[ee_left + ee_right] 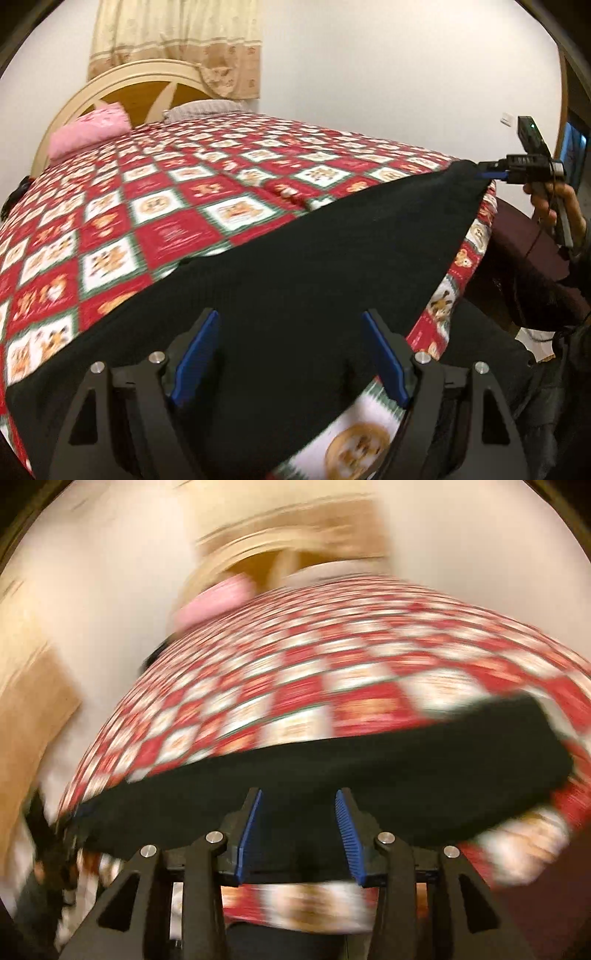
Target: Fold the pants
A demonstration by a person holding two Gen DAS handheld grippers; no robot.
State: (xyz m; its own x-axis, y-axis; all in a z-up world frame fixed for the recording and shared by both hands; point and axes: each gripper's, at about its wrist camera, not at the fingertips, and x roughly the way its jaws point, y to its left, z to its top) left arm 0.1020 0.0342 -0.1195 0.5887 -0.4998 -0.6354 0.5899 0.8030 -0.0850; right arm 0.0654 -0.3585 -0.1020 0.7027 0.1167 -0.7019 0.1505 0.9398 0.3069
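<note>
Black pants (295, 266) flat on checkered bedspread (166, 206), both jaws apart

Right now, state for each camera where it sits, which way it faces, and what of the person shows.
Left wrist: on the left gripper, facing down across the black pants on the checked bedspread toward the headboard; the right gripper and its hand show.
Right wrist: on the right gripper, blurred, facing the same way; no hand visible.
Shared: pants, bedspread, pink pillow, headboard.
</note>
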